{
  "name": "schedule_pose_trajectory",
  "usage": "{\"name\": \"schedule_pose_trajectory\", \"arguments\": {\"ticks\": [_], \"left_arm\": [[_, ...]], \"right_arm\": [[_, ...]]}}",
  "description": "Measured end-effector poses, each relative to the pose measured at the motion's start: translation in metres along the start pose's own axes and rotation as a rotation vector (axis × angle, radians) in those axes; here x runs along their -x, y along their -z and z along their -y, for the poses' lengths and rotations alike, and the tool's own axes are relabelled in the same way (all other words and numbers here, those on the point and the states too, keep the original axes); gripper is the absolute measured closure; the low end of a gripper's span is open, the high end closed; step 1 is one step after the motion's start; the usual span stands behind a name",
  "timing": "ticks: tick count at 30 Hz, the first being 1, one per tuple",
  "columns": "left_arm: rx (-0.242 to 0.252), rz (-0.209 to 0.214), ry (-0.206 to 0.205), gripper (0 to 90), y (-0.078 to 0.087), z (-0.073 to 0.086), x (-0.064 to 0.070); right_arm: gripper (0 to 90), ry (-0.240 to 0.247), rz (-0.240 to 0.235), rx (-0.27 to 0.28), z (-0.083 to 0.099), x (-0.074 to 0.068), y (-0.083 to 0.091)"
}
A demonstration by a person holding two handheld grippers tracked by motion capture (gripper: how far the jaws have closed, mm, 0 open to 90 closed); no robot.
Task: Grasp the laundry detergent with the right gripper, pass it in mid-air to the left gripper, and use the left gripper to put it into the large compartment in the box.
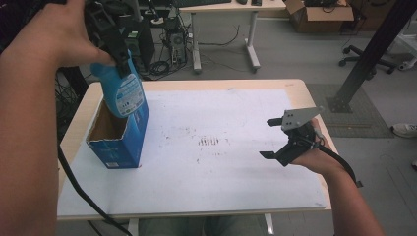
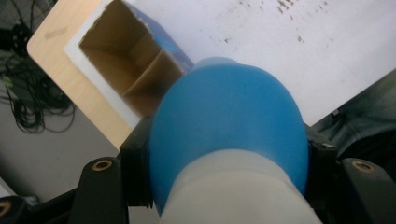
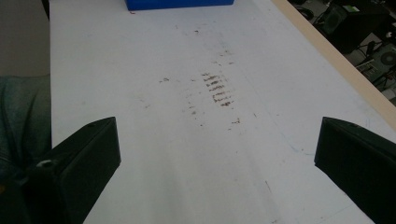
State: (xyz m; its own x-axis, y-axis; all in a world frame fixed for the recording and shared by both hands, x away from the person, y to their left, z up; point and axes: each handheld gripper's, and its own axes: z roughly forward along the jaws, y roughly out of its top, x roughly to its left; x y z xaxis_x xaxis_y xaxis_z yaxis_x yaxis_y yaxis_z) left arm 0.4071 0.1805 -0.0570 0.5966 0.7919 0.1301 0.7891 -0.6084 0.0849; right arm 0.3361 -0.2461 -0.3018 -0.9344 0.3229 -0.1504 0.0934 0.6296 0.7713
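A blue bottle (image 1: 123, 93) hangs bottom-down over the open top of a blue cardboard box (image 1: 118, 135) at the table's left. My left gripper (image 1: 115, 49) is shut on the bottle's upper part, and the bottle's lower end dips into the box mouth. In the left gripper view the bottle (image 2: 229, 130) bulges between the jaws, with the box's brown inside (image 2: 130, 60) beyond it. My right gripper (image 1: 273, 137) is open above the table's right side, with nothing between its jaws. Its own view shows the white sheet (image 3: 196, 116) and the box's base (image 3: 180, 3) far ahead.
A white sheet (image 1: 216, 162) with dark smudges (image 1: 209, 141) covers most of the wooden table (image 1: 300, 88). Behind the table stand a desk (image 1: 223, 29), computer cases and cables (image 1: 162, 49). A black post (image 1: 366, 54) and office chair base (image 1: 366, 61) are at the right.
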Motion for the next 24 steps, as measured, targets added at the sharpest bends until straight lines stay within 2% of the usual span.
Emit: {"name": "schedule_pose_trajectory", "arguments": {"ticks": [7,10,17,24], "left_arm": [[0.005,0.013,0.131,37.8,0.008,0.006,-0.012],[0.008,0.015,0.173,37.9,0.009,0.008,-0.015],[-0.008,0.016,0.235,37.8,0.011,0.012,-0.02],[-0.005,0.007,0.343,37.8,0.011,0.016,-0.027]], "right_arm": [[0.1,0.005,-0.006,-0.002,-0.002,0.0,-0.001],[0.1,0.005,-0.008,-0.002,-0.003,0.0,-0.002],[0.1,0.008,-0.016,-0.007,-0.003,-0.001,-0.004],[0.2,0.012,-0.02,-0.008,-0.004,-0.002,-0.004]]}}
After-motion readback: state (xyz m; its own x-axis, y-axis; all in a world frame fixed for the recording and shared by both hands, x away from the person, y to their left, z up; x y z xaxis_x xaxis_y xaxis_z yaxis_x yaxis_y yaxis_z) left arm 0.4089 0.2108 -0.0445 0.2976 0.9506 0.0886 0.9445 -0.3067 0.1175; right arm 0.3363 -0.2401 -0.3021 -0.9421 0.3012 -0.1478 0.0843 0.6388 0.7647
